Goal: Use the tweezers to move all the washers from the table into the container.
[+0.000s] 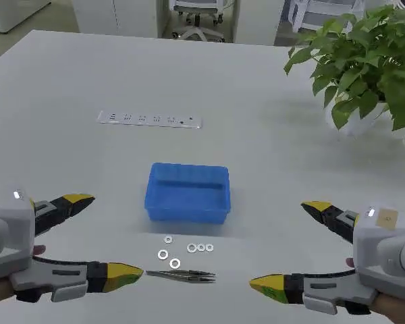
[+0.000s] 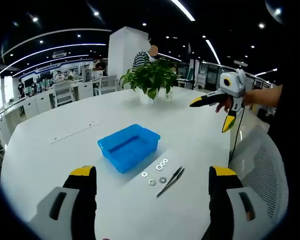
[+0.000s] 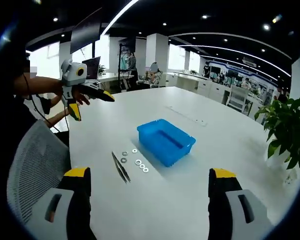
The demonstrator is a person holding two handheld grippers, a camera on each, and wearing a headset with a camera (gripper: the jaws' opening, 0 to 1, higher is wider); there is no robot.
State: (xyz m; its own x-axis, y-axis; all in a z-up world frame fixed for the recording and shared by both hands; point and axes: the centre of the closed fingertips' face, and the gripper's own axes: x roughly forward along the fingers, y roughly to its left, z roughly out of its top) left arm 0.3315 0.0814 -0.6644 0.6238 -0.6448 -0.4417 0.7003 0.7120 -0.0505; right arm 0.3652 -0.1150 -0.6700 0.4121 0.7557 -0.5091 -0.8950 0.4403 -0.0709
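Near the front edge of the table [image 1: 270, 135], the tweezers [image 1: 182, 274] lie untouched. The washers [image 1: 192, 248] are scattered just beyond them, and the blue container [image 1: 187, 192] sits further in, toward the middle. The left gripper [image 1: 116, 235] and right gripper [image 1: 277, 244] hover on either side, jaws spread wide and empty. The task looks unstarted. The next move calls for one gripper to close on the tweezers.

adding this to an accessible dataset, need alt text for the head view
Open left tongs and open right tongs flank metal tweezers and loose washers on a white table, just in front of an empty blue container. A power strip and potted plant sit farther back.
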